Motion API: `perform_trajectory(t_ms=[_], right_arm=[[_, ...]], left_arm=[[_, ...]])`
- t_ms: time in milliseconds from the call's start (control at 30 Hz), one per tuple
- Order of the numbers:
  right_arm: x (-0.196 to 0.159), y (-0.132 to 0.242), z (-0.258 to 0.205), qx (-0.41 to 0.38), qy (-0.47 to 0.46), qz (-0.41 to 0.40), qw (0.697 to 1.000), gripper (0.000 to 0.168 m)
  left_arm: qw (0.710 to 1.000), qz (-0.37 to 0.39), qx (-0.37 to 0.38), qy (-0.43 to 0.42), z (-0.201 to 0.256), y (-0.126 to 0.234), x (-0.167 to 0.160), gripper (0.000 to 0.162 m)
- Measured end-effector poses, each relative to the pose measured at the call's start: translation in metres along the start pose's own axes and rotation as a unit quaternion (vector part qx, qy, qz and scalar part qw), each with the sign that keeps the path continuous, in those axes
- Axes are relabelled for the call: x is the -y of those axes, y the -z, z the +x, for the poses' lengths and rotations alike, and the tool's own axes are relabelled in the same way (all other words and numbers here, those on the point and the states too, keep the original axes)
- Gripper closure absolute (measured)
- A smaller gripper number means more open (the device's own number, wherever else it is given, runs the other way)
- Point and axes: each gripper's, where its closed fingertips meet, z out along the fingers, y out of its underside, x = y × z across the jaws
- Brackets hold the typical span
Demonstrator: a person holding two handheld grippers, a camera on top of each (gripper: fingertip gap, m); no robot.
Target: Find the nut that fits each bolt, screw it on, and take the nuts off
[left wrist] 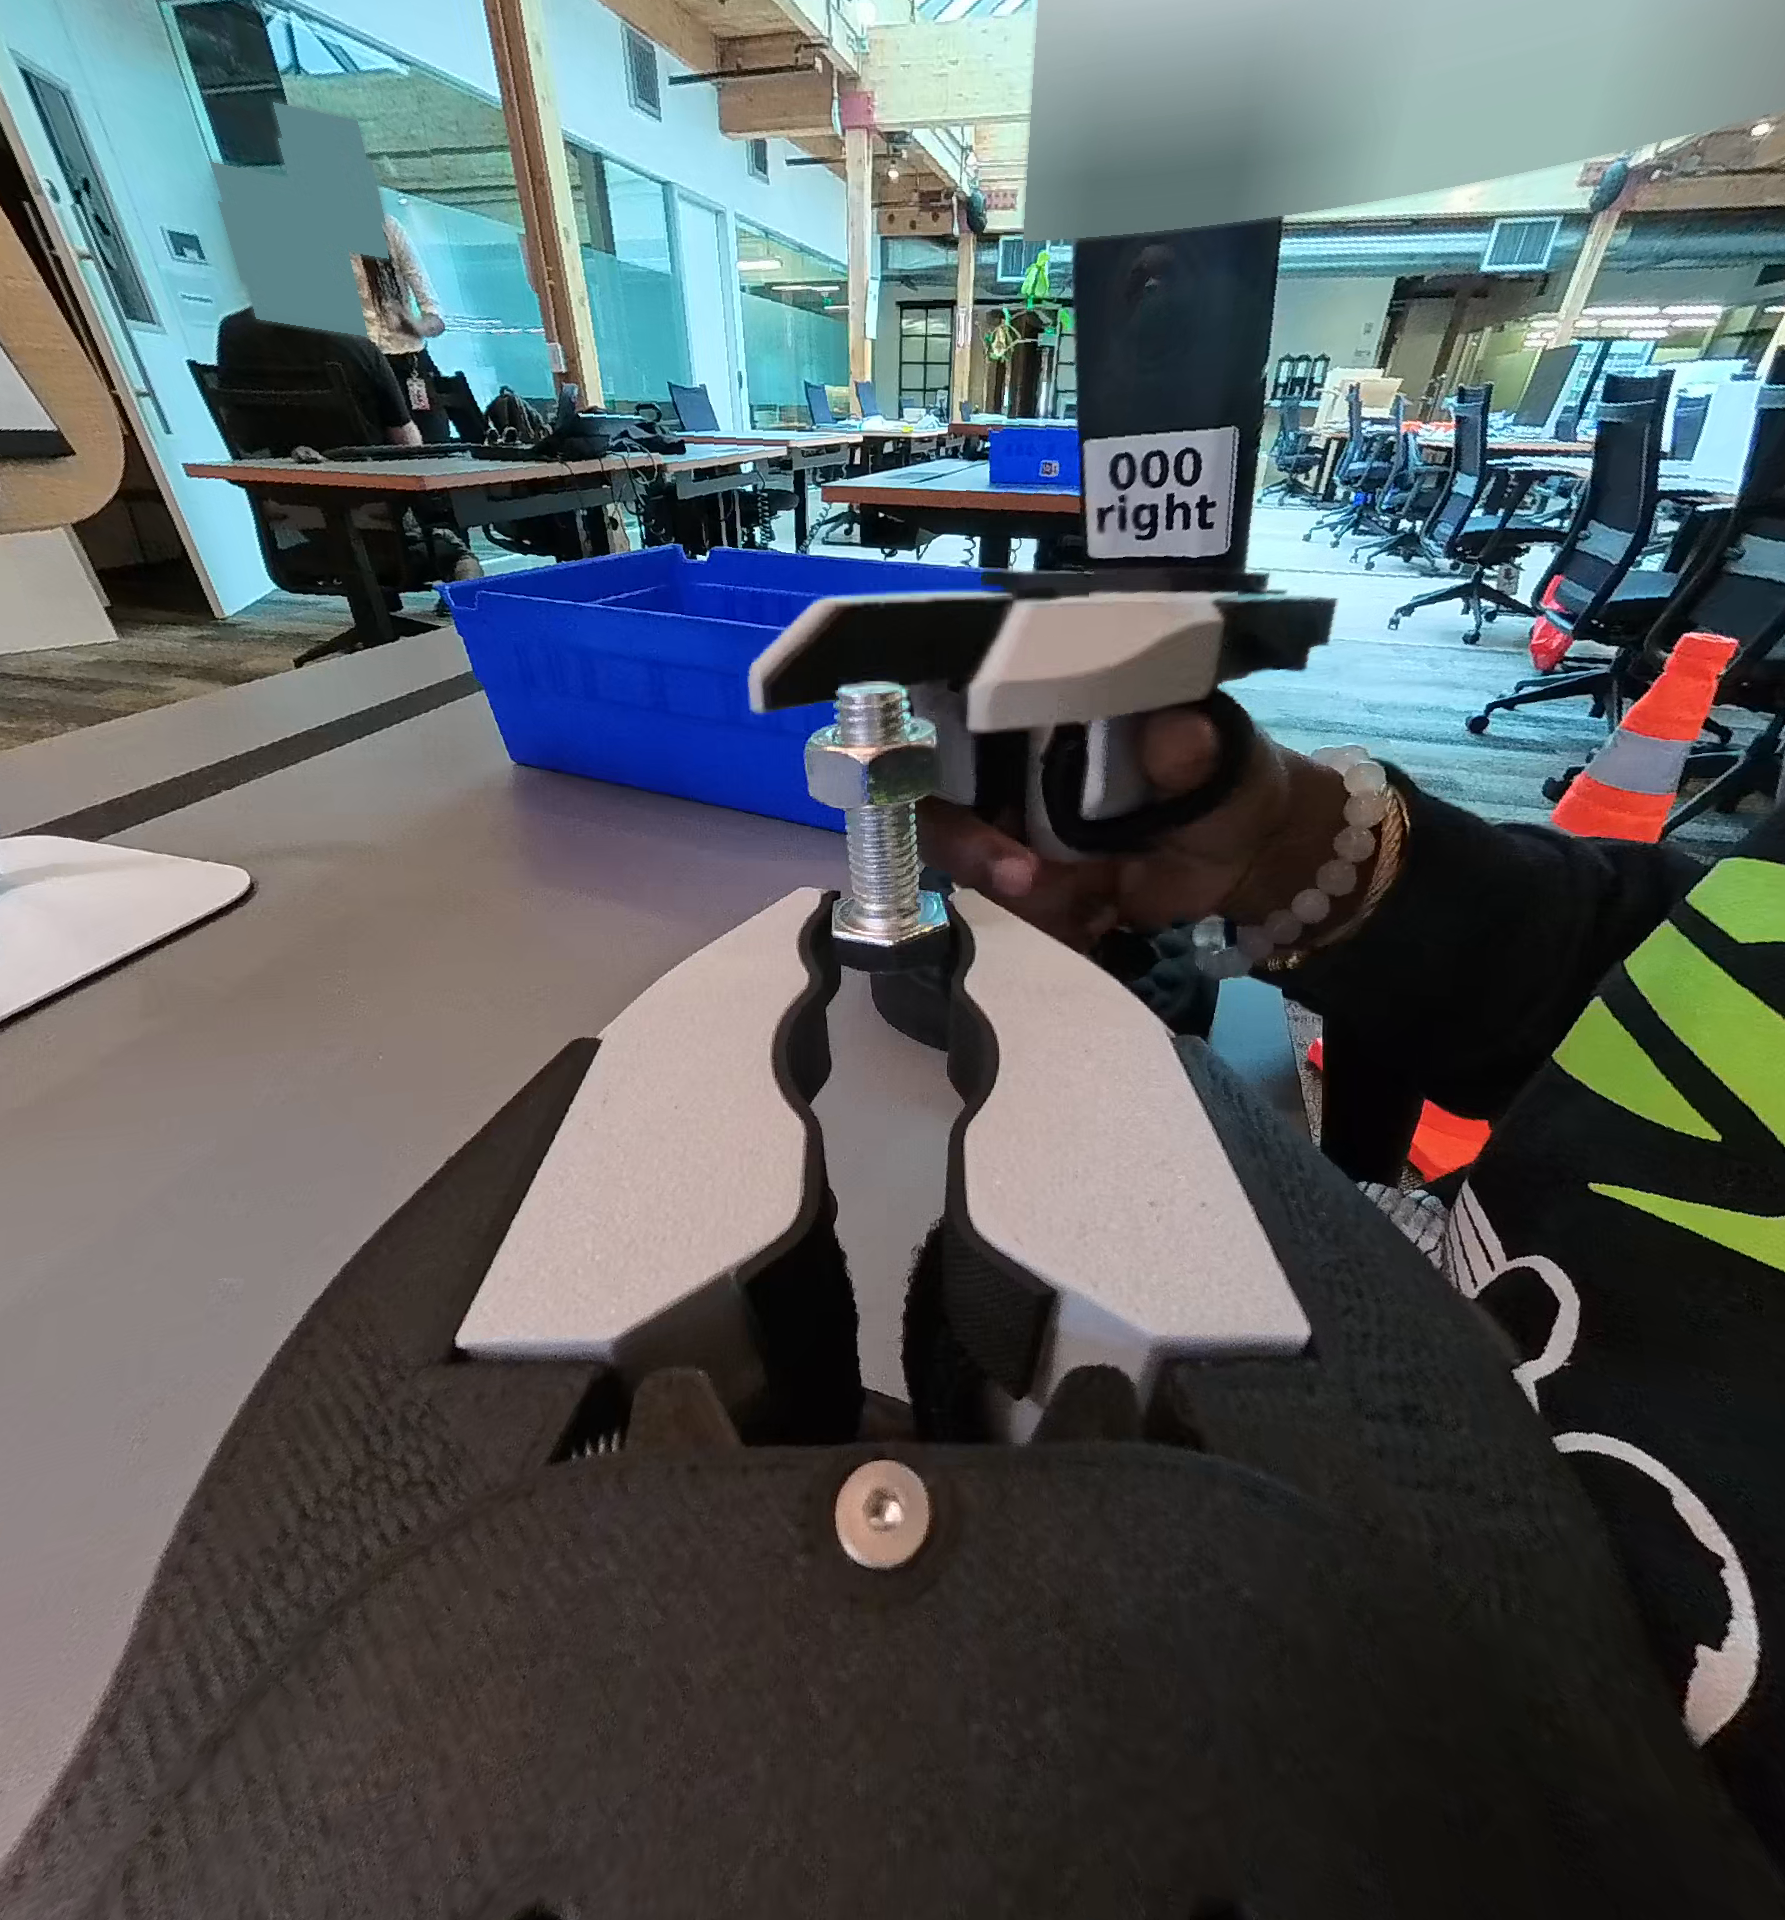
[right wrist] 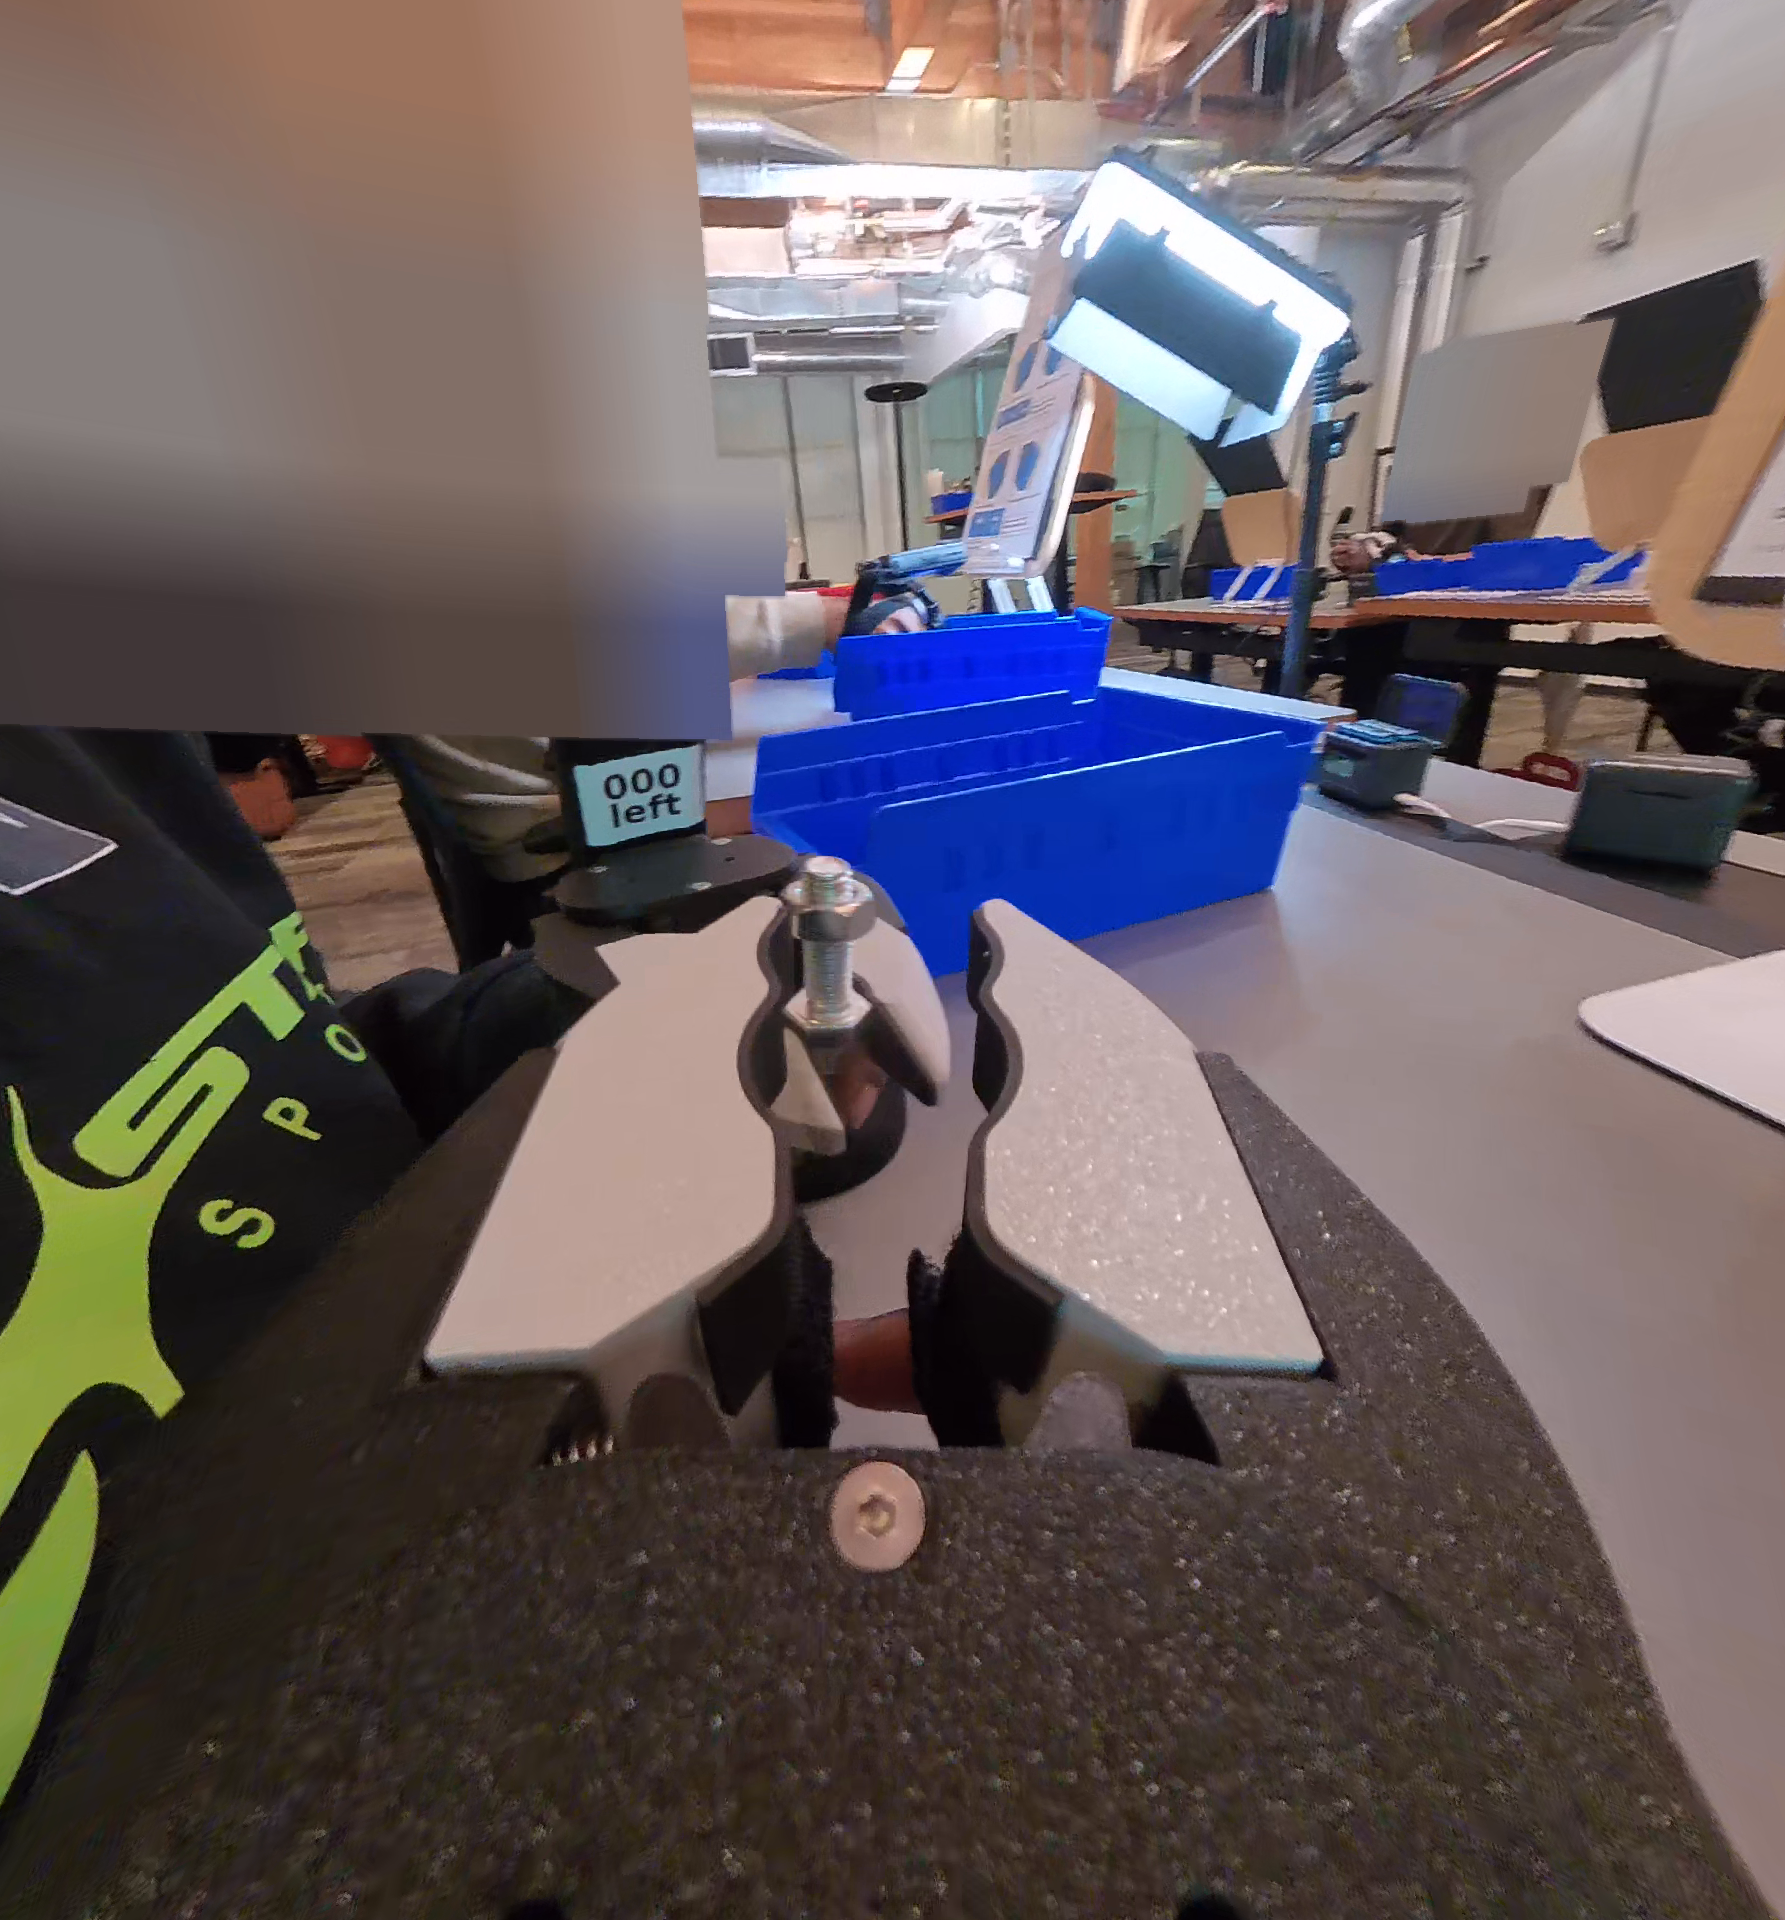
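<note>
Left gripper [left wrist: 888, 935] clamps the head of an upright bolt [left wrist: 875, 831] at frame centre; right gripper [right wrist: 872, 935], fingers parted, brackets the nut [left wrist: 872, 767] near the bolt's top.

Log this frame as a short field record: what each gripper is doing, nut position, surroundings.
left gripper: shut on bolt at its head, bolt upright
right gripper: open, fingers either side of the nut
nut: threaded on near the bolt's top, a few threads above it
behind: blue bin on grey table
</note>
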Motion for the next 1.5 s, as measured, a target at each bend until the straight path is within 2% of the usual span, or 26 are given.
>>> perform_trajectory(t_ms=[333, 633, 800, 1233, 1500], right_arm=[[-0.009, -0.031, -0.007, 0.020, -0.001, -0.021, 1.000, 0.133], [-0.005, -0.004, 0.003, -0.004, 0.003, -0.013, 1.000, 0.132], [0.001, 0.009, 0.011, -0.026, -0.001, 0.002, 1.000, 0.137], [-0.006, -0.029, -0.011, 0.033, -0.003, -0.007, 0.999, 0.134], [-0.006, -0.024, -0.004, 0.014, -0.006, -0.010, 1.000, 0.134]], left_arm=[[1.000, -0.002, -0.003, -0.003, 0.001, -0.001, -0.001, 0.144], [1.000, 0.002, -0.002, 0.000, 0.000, 0.000, 0.001, 0.144], [1.000, 0.002, -0.003, -0.002, 0.001, 0.000, 0.000, 0.144], [1.000, -0.001, -0.003, -0.004, 0.001, 0.000, 0.000, 0.144], [1.000, 0.000, -0.004, -0.004, 0.001, 0.000, 0.000, 0.144]])
